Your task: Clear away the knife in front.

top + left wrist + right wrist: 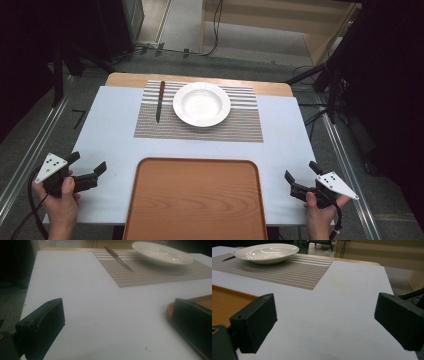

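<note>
A white deep plate (201, 103) rests on a striped placemat (240, 127) at the far middle of the table. Left of the plate, a dark-handled knife (160, 100) lies on the mat with its blade toward me. My left gripper (89, 162) hovers at the near left of the table, open and holding nothing. At the near right, my right gripper (300, 170) is open too, with only bare table between its jaws. From the left gripper view, the left gripper (117, 322) faces the knife (118, 258) and plate (162, 253). In the right gripper view, the right gripper (325, 320) has the plate (267, 252) far off to its left.
A large wooden tray (195, 200) sits at the near middle, between the two grippers, with nothing on it. The table top (115, 120) is covered in white. Dark stands and cables surround the table on the floor.
</note>
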Demonstrator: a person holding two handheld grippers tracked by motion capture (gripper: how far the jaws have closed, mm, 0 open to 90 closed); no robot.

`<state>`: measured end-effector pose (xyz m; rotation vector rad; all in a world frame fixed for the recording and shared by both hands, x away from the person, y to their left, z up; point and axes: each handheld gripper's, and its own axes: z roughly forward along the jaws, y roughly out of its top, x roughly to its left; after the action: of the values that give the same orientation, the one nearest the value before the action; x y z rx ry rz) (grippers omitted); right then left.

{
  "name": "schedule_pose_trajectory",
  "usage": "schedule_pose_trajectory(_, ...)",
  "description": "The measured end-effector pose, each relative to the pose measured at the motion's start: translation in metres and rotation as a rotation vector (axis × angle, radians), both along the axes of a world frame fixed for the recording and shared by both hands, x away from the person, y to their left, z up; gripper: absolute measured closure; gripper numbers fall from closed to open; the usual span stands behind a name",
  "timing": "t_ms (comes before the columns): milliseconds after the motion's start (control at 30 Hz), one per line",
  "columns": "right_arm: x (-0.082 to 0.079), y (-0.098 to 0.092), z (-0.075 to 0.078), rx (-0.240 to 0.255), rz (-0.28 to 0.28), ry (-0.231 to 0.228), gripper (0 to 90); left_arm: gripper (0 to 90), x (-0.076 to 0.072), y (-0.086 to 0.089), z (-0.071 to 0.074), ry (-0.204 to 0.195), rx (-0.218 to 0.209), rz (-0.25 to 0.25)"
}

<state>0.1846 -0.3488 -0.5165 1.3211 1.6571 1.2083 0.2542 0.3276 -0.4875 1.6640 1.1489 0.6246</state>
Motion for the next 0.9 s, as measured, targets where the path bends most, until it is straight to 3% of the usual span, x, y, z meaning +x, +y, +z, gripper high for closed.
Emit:
schedule_pose_trajectory(167,0.000,0.000,0.000,0.005,0.008,-0.002,2.9,0.0,0.001,-0.005,0.007,-0.011,0.018,0.007)
schedule_pose_trajectory(233,-0.001,0.000,0.000,0.006,0.015,-0.006,2.9,0.0,0.000,-0.010,0.014,-0.032,0.019,0.001)
schedule_pose_trajectory(467,-0.002,0.000,0.000,0.007,0.011,-0.009,2.9,0.0,0.006,-0.023,0.033,-0.040,0.020,-0.005)
schedule_pose_trajectory(633,-0.002,0.000,0.000,0.003,0.015,-0.015,2.9,0.0,0.015,-0.033,0.044,-0.036,0.033,-0.026)
schedule_pose_trajectory(900,-0.003,0.001,0.001,0.003,0.021,-0.019,2.9,0.0,0.038,-0.045,0.059,-0.032,0.010,-0.050)
